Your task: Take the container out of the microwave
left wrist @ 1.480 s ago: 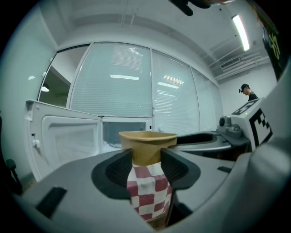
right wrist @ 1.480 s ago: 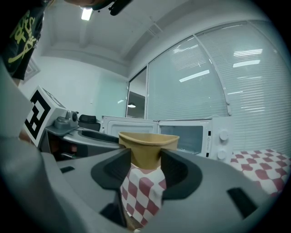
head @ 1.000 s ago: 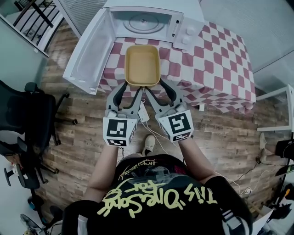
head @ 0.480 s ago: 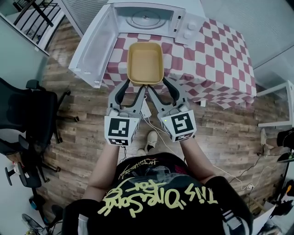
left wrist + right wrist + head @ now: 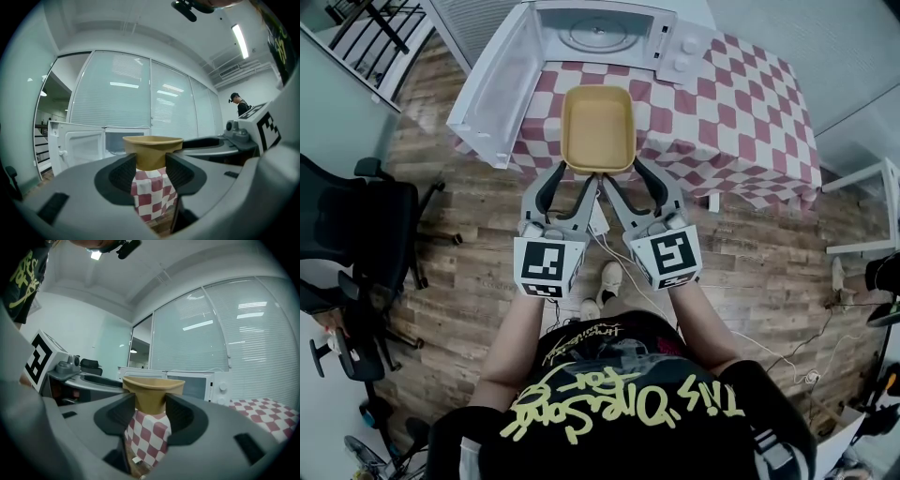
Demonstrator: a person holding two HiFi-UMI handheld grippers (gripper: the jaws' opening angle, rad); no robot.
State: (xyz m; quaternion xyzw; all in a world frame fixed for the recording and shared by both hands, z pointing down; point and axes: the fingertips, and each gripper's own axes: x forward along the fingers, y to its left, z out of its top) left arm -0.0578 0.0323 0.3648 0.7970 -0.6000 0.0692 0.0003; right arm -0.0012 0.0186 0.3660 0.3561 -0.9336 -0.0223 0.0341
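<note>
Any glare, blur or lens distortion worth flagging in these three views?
Head view: sharp and evenly lit, straight edges bowed toward the borders, container clear. Left gripper view: strong fisheye with dark corners, ceiling light blown out white. Right gripper view: same fisheye and dark corners, light strips mirrored in the window.

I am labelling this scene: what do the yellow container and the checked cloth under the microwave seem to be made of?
The container looks like matte moulded plastic, perhaps pulp fibre: even mustard colour, thin flared rim, no shine. The tablecloth seems to be fabric or thin vinyl: red and white checks, hanging limp at its edges.
</note>
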